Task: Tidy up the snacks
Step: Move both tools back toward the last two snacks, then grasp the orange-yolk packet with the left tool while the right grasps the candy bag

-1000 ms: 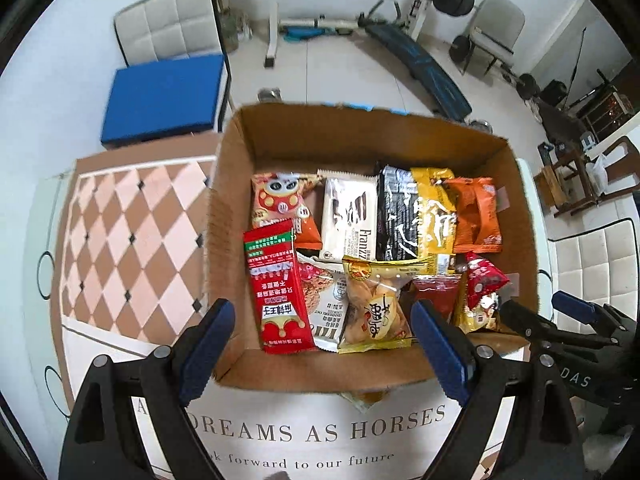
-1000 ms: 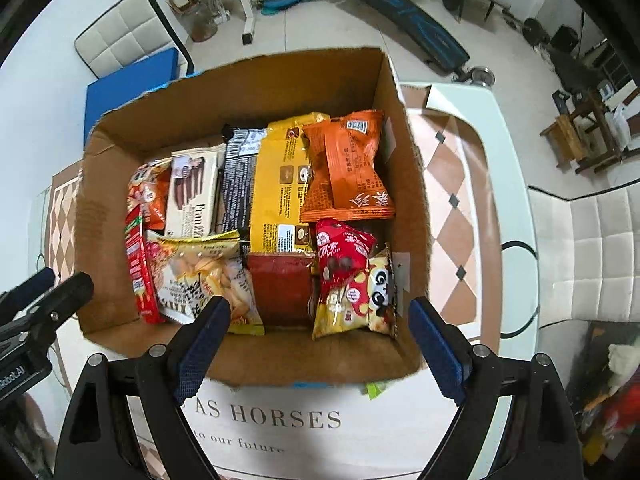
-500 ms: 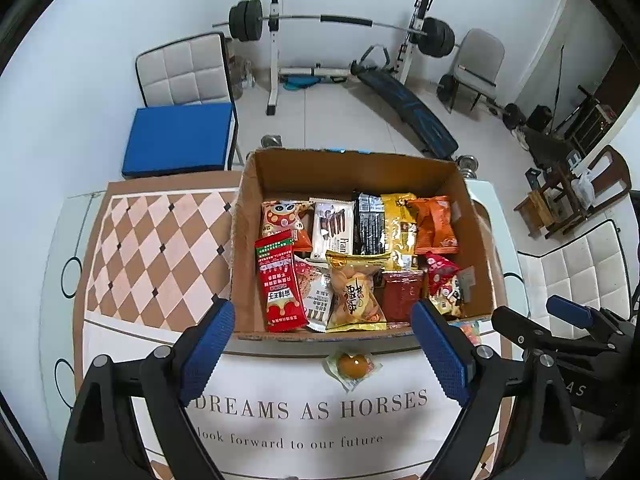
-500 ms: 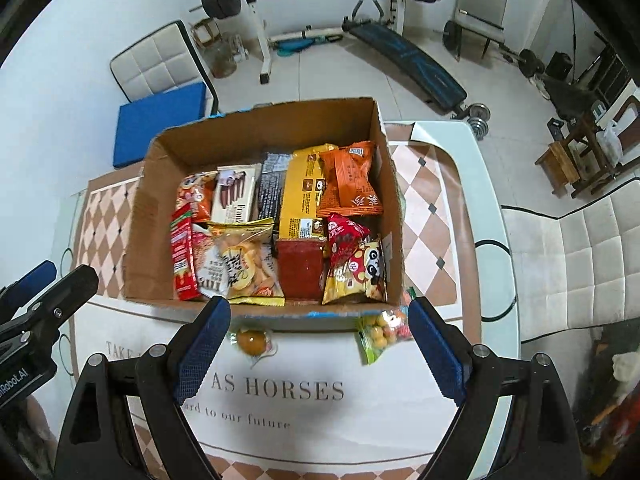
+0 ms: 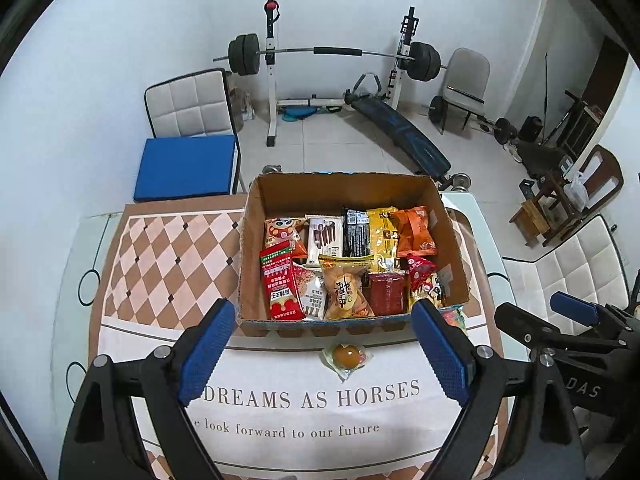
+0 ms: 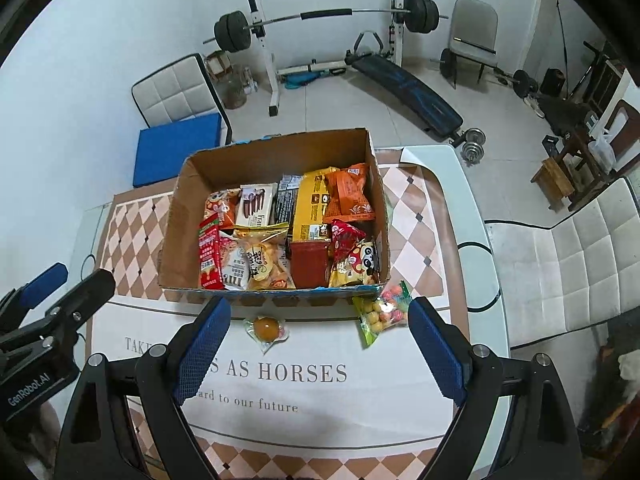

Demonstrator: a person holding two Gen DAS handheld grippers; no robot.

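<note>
A cardboard box point(image 5: 354, 256) packed with snack packets is seen standing on the table, toward its far edge, beyond both tools. Two packets lie outside it on the near side: a clear packet holding a brown egg point(image 6: 266, 328), just beside the box's near wall, and a green-edged bag of coloured candy balls point(image 6: 383, 312), touching the box's near right corner. In the right wrist view the egg packet is seen just right of the left fingertip, and the candy bag just left of the right fingertip, partly between the pads. The right gripper point(image 6: 320, 344) is held wide apart and grips nothing. The left gripper point(image 5: 322, 348) is likewise spread with nothing between its blue pads; the egg packet point(image 5: 346, 356) lies between them, nearer the box.

Inside the box a white wafer pack point(image 5: 323, 236) printed with "Fran…" can be read; the other packets, among them a red packet point(image 5: 281, 280) against the left wall and an orange packet point(image 5: 416, 230) at the far right, carry Chinese characters. "GenRobot.AI" is printed on the left tool's body and "DAS" on the right one's.

The table is covered by a tablecloth point(image 6: 304, 380) with brown-and-pink diamonds and a white panel reading "DREAMS AS HORSES" and "look forward to our future". Behind it a barbell rack point(image 5: 336, 54), a weight bench point(image 5: 404, 136), a blue cushion point(image 5: 186, 168) on a white padded chair and a tiled floor are seen.
</note>
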